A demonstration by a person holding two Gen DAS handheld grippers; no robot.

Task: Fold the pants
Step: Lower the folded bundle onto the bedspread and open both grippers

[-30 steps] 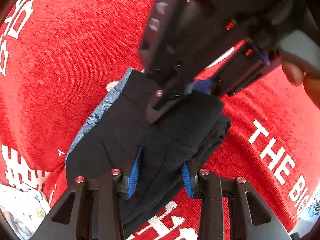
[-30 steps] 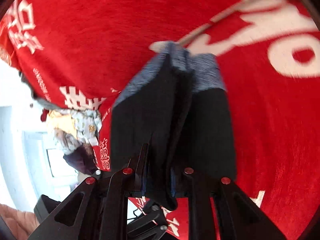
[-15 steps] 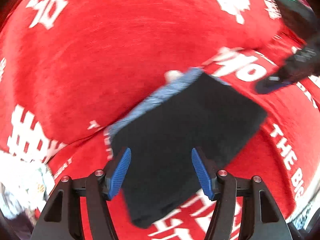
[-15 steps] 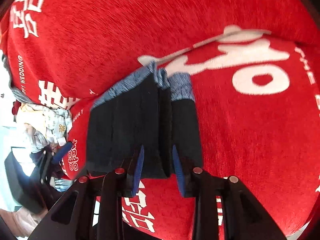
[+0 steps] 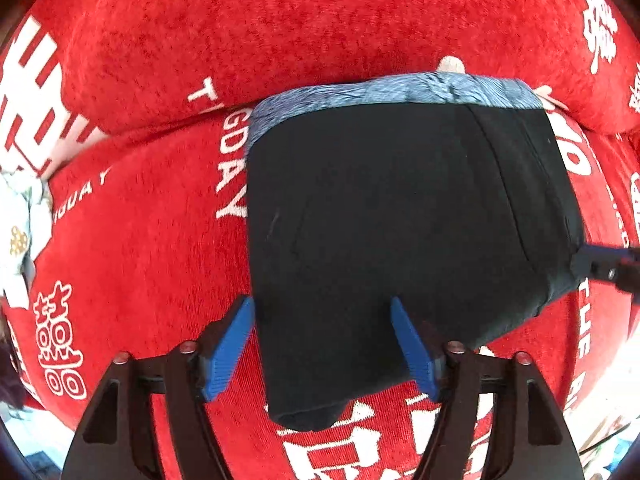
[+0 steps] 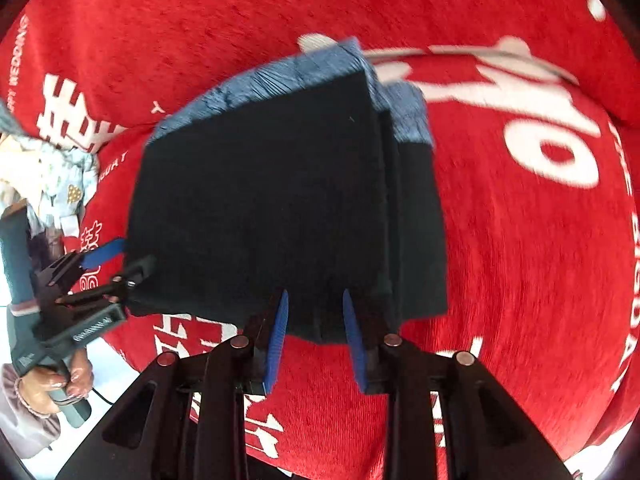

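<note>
The black pants (image 5: 400, 216) lie folded into a thick square on the red cloth, with their blue-grey waistband (image 5: 392, 90) at the far edge. My left gripper (image 5: 322, 344) is open, its blue pads on either side of the near edge of the pants. In the right wrist view the folded pants (image 6: 272, 200) show stacked layers on the right side. My right gripper (image 6: 314, 320) is open at the near edge of the stack. The left gripper (image 6: 116, 260) also shows there at the stack's left corner.
A red cloth with white lettering (image 5: 120, 240) covers the whole surface and a raised ridge (image 5: 280, 32) behind the pants. A pale patterned garment (image 6: 60, 172) lies at the left edge. The right gripper's tip (image 5: 608, 268) shows at the pants' right edge.
Both grippers have let go of the pants and opened. The pants have dropped flat onto the cloth as a folded square. Both grippers have drawn back to the near edge.
</note>
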